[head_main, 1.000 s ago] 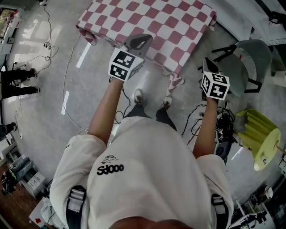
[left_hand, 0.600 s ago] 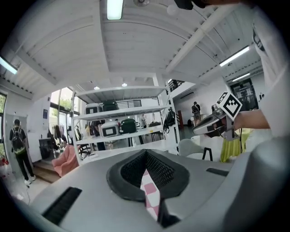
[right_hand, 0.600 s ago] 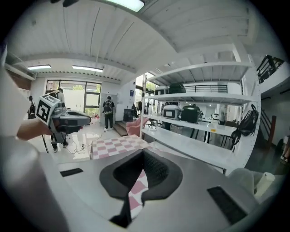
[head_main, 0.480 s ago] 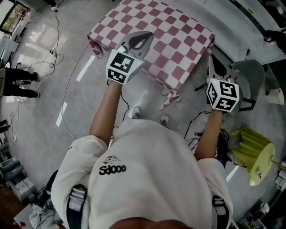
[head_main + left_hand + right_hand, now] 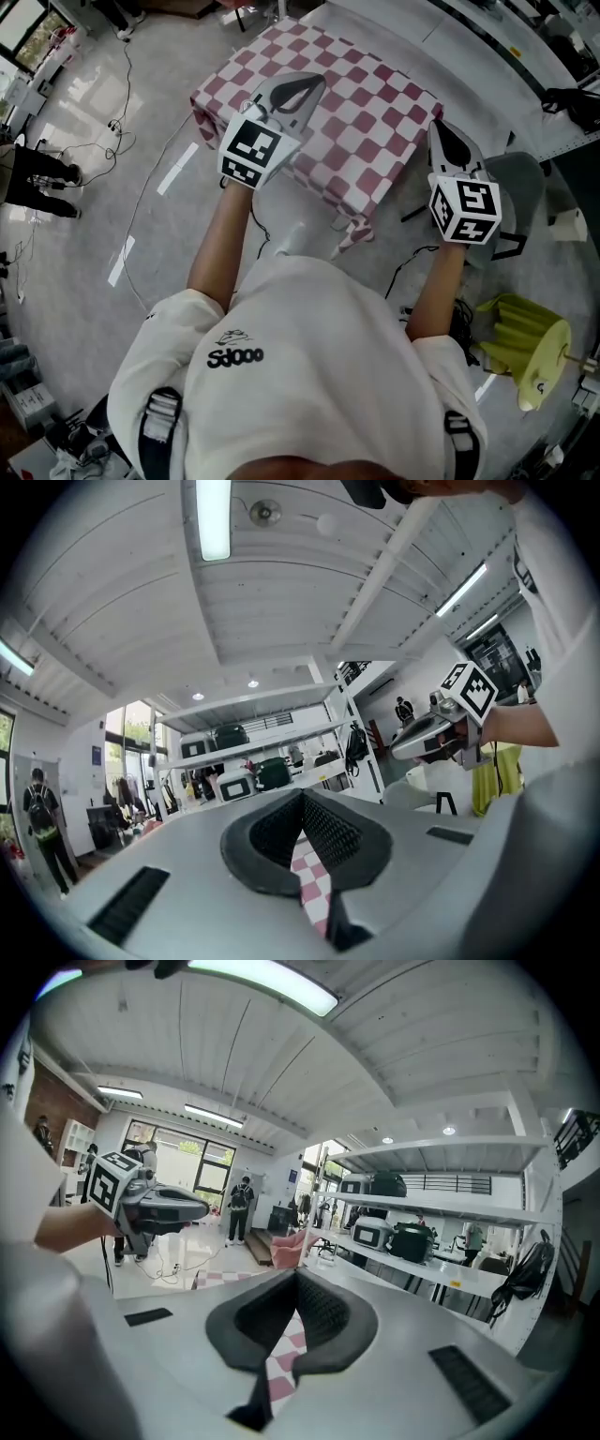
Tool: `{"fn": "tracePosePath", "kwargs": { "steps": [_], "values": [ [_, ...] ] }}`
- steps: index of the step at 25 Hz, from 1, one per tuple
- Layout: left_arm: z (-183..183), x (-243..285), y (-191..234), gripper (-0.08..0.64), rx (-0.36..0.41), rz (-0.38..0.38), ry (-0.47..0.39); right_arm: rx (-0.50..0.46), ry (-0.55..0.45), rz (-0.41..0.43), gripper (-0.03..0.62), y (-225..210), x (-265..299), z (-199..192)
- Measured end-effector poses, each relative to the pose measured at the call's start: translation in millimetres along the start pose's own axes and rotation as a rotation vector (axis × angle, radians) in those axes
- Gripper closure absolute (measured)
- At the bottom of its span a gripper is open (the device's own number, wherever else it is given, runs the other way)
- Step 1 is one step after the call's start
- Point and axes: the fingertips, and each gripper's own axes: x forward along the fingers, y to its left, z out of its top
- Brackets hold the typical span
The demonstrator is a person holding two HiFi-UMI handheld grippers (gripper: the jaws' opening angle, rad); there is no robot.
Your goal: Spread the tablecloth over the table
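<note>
Tablecloth [image 5: 366, 103], red-white check, lay draped over table, near corner hanging. Head view: left gripper [image 5: 298, 89] sat above cloth's middle, right gripper [image 5: 441, 131] just beside its right edge. Left gripper view: pads met at tips, check cloth [image 5: 314, 883] seen below thru gap. Right gripper view: same, tips together, cloth [image 5: 281, 1372] underneath.

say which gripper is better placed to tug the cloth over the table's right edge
Probably the right: the right gripper is shut on the tablecloth at its right edge, while the left gripper pinches it farther left.
</note>
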Motion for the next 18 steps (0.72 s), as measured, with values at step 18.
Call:
{"fn": "tracePosePath", "kwargs": {
  "steps": [18],
  "values": [
    [7, -12, 8, 0.534, 0.011, -0.005, -0.016, -0.036, -0.014, 0.034, 0.571, 20, 14, 19]
  ]
}}
